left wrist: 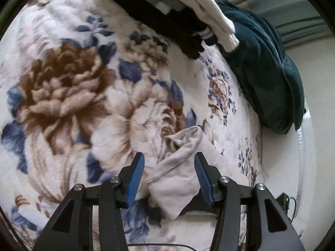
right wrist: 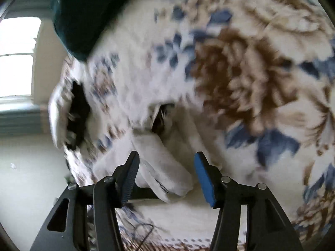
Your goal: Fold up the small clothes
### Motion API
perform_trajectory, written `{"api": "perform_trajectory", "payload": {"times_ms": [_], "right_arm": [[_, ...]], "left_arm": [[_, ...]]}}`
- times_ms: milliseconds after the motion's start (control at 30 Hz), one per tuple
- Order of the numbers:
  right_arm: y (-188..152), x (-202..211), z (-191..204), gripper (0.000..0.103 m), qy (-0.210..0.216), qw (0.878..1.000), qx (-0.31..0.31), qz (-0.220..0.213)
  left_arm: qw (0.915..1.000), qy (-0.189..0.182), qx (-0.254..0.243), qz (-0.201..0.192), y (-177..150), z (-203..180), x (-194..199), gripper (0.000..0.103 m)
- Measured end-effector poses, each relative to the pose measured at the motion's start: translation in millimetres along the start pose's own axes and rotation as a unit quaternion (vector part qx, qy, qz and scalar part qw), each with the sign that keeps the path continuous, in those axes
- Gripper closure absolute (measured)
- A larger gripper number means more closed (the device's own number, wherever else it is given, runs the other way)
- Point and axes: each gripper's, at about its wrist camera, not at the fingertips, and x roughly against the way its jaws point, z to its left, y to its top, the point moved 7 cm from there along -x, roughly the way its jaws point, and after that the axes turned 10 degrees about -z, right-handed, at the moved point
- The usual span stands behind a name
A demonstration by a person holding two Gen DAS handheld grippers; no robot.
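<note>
- Covering nearly all of both views, a plush floral blanket [left wrist: 69, 96] spreads its fuzzy cream pile, printed with brown peonies and blue leaves; in the right wrist view it [right wrist: 240, 73] is smeared by motion blur.
- Dark teal velvet cushion [left wrist: 266, 71] lies at the blanket's far edge, soft and rounded, its top cut off by the frame; the right view shows only a blurred corner [right wrist: 83, 14].
- Stacked folded clothes [left wrist: 167, 10], a white cotton piece over black knit, sit beside the cushion; a small white label on the black piece is too blurred to read.
- Small beige garment [left wrist: 178, 167], soft knit with dark stitched hems, lies crumpled on the blanket between both grippers' fingers; the right view shows it [right wrist: 165, 171] blurred.
- Left gripper [left wrist: 169, 173]: blue ribbed pads spread wide, the garment between them, ungripped.
- Right gripper [right wrist: 166, 172]: fingers likewise spread apart, straddling the garment without pinching.
</note>
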Motion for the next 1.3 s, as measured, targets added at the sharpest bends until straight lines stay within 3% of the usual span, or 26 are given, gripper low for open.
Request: {"api": "perform_trajectory", "payload": {"times_ms": [67, 100, 167, 267, 333, 400, 500, 567, 633, 700, 800, 833, 900, 967, 1000, 1033, 1067, 1100, 1133, 1167, 1233, 1300], "right_arm": [[-12, -15, 11, 0.061, -0.019, 0.999, 0.041, 0.026], [-16, -17, 15, 0.093, -0.033, 0.997, 0.073, 0.023], [-18, -14, 22, 0.094, -0.067, 0.989, 0.134, 0.003], [-13, -10, 8, 0.094, -0.103, 0.986, 0.133, 0.001], [-19, -23, -5, 0.092, -0.117, 0.984, 0.120, 0.063], [-21, -28, -12, 0.078, -0.143, 0.979, 0.117, 0.088], [-7, -6, 7, 0.077, -0.154, 0.977, 0.144, 0.034], [6, 13, 29, 0.069, -0.125, 0.981, 0.145, -0.027], [18, 15, 50, 0.039, -0.092, 0.982, 0.152, -0.058], [29, 0, 57, 0.036, -0.100, 0.979, 0.165, -0.062], [38, -47, 55, 0.036, -0.136, 0.972, 0.192, -0.009], [38, -60, 52, 0.045, -0.146, 0.967, 0.207, 0.014], [29, -71, 56, 0.087, -0.126, 0.965, 0.228, 0.030], [29, -68, 56, 0.088, -0.085, 0.978, 0.188, 0.034], [32, -64, 51, 0.089, -0.030, 0.992, 0.117, 0.046], [35, -63, 38, 0.089, 0.016, 0.998, 0.032, 0.055], [37, -61, 23, 0.089, 0.049, 0.996, -0.039, 0.067], [39, -64, 3, 0.089, 0.079, 0.986, -0.118, 0.084], [40, -66, -18, 0.088, 0.079, 0.979, -0.166, 0.085], [43, -66, -32, 0.087, 0.061, 0.980, -0.173, 0.079], [48, -61, -48, 0.083, -0.008, 0.989, -0.133, 0.059], [50, -54, -43, 0.082, -0.035, 0.994, -0.088, 0.057]], "left_arm": [[0.9998, 0.001, -0.015, 0.013, -6, -5, -8, 0.056], [0.9995, -0.002, -0.025, 0.019, -9, -10, -10, 0.056], [0.9982, 0.011, -0.051, 0.030, -15, -13, -12, 0.056], [0.9961, 0.025, -0.076, 0.037, -17, -18, -12, 0.056], [0.9957, 0.024, -0.082, 0.035, -13, -25, -11, 0.056], [0.9945, 0.028, -0.097, 0.031, -5, -36, -11, 0.056], [0.9912, 0.020, -0.129, 0.023, 3, -59, -11, 0.056], [0.9877, 0.014, -0.154, 0.023, 5, -74, -16, 0.056], [0.9861, 0.010, -0.163, 0.027, 6, -83, -24, 0.056], [0.9855, 0.011, -0.166, 0.032, 6, -87, -33, 0.056], [0.9853, 0.014, -0.166, 0.039, 6, -89, -41, 0.056], [0.9859, 0.013, -0.162, 0.039, 6, -88, -43, 0.056], [0.9867, 0.017, -0.156, 0.041, 6, -85, -45, 0.056], [0.9879, 0.012, -0.149, 0.041, 7, -83, -46, 0.056], [0.9884, 0.013, -0.145, 0.043, 7, -80, -47, 0.056], [0.9887, 0.013, -0.143, 0.045, 7, -79, -48, 0.056], [0.9891, 0.009, -0.139, 0.047, 7, -77, -50, 0.056], [0.9891, 0.012, -0.138, 0.050, 7, -75, -53, 0.056], [0.9885, 0.018, -0.141, 0.053, 7, -73, -57, 0.056], [0.9876, 0.024, -0.144, 0.058, 6, -70, -61, 0.056], [0.9859, 0.039, -0.149, 0.065, 5, -65, -68, 0.056], [0.9847, 0.043, -0.153, 0.072, 5, -62, -74, 0.056]]}}
